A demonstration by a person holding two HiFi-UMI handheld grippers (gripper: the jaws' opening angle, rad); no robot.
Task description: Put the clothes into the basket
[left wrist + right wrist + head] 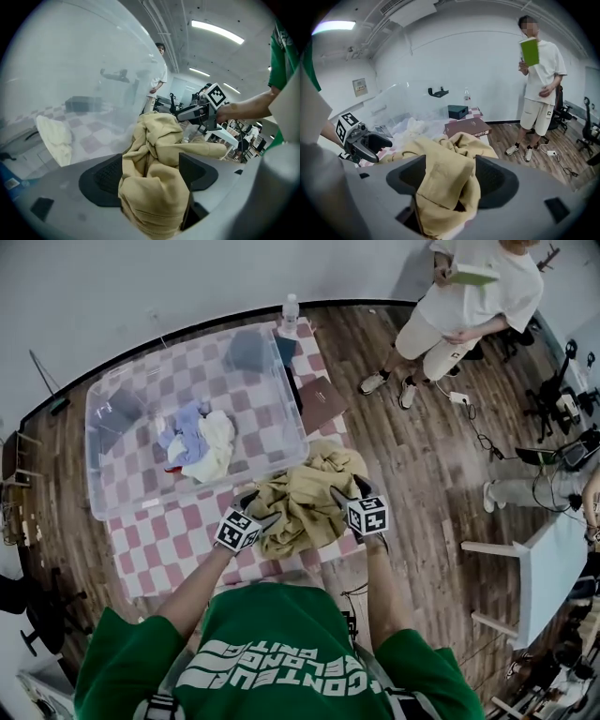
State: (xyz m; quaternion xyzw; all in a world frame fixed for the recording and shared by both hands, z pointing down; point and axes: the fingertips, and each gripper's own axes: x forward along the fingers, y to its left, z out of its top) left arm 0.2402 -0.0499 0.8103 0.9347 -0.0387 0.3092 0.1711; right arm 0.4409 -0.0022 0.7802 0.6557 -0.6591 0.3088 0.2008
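A tan garment [305, 502] lies bunched on the checkered table, against the near right corner of the clear plastic basket [91, 457]. My left gripper [258, 507] stands open at its left side, and a fold of the tan garment [154, 187] fills the gap between the spread jaws. At the garment's right side my right gripper [349, 491] is open too, with the tan garment [445, 187] hanging loosely between its jaws. Inside the basket lie blue, white and cream clothes [197, 442]. Each gripper view shows the other gripper across the garment.
A dark box [248, 351] sits in the basket's far corner. Beyond the basket lie a brown book [323, 401] and a water bottle [291, 310]. A person [469, 306] holding a green book stands at the far right. A white table [548, 568] is to my right.
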